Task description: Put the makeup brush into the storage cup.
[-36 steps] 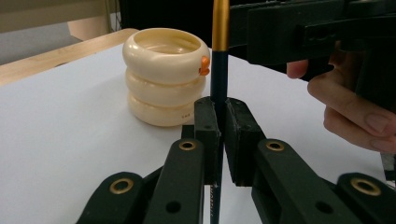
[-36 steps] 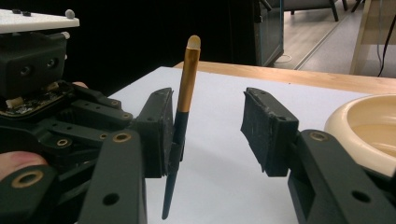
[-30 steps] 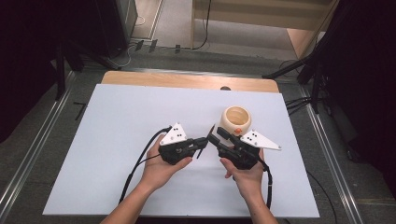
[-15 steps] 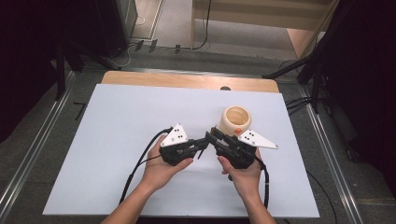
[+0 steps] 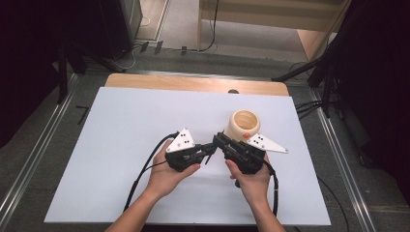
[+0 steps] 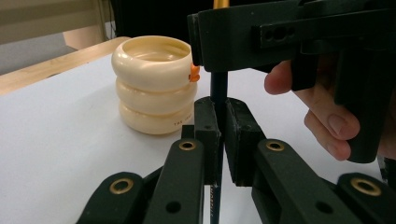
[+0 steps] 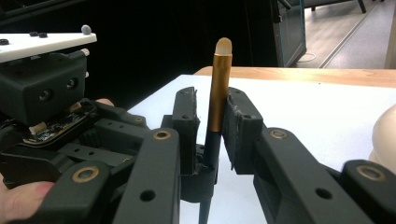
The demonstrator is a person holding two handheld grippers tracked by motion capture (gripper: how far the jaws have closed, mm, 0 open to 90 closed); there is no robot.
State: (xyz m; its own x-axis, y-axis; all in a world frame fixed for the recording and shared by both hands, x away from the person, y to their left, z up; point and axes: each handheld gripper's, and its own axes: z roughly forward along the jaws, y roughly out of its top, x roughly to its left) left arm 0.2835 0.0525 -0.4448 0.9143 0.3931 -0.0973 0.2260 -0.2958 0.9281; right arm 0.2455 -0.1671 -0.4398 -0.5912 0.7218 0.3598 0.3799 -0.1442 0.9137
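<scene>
The white matte worktop (image 5: 121, 145) is the largest thing here, with a strip of pale wood along its far edge. Standing on it is the landmark: a cream, glossy holder shaped like three stacked rings (image 5: 243, 125), open at the top, with a small orange tab on its rim. Just in front of that holder the two hands meet. The left tool (image 5: 209, 147), black hard plastic with brass pivot pins, has its jaws drawn narrow and clamped on the dark lower shaft of a slim pen with a dark blue barrel, gold metal sleeve and pale rounded tip (image 7: 219, 93). The right tool (image 7: 211, 135) stands with its jaws close about the gold sleeve; the rubbery pads look to be touching it, though whether they truly pinch it I cannot tell. The pen is held upright between the tools, in the air just before the holder and not yet in it. As I judge it, the pen is mid-handover or being re-gripped; carrying it to the holder's mouth and dropping it in remains.
</scene>
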